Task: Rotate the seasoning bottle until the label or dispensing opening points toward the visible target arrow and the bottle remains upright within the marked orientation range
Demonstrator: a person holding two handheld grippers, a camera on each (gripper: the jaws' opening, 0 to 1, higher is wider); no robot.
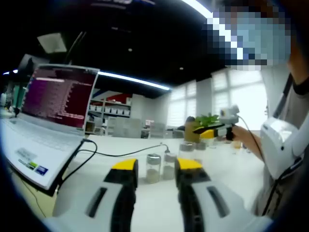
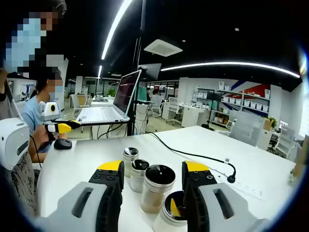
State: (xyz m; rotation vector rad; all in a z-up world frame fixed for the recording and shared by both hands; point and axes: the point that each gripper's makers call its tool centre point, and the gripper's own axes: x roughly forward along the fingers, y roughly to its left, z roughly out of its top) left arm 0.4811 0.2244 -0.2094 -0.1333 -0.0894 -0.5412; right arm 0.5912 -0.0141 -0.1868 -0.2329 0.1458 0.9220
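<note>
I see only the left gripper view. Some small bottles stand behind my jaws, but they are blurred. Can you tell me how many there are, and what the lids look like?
Observer: In the right gripper view four seasoning bottles stand in a row on the white table; the nearest bottle sits low at the right jaw.
Operator: And the lids?
Observer: The tallest bottle has a dark glossy top in a metal ring.
Operator: Is the right gripper closed on one?
Observer: No. The right gripper is open, its jaws either side of that bottle.
Operator: Anything else near them?
Observer: A black cable runs past, to the right.
</note>
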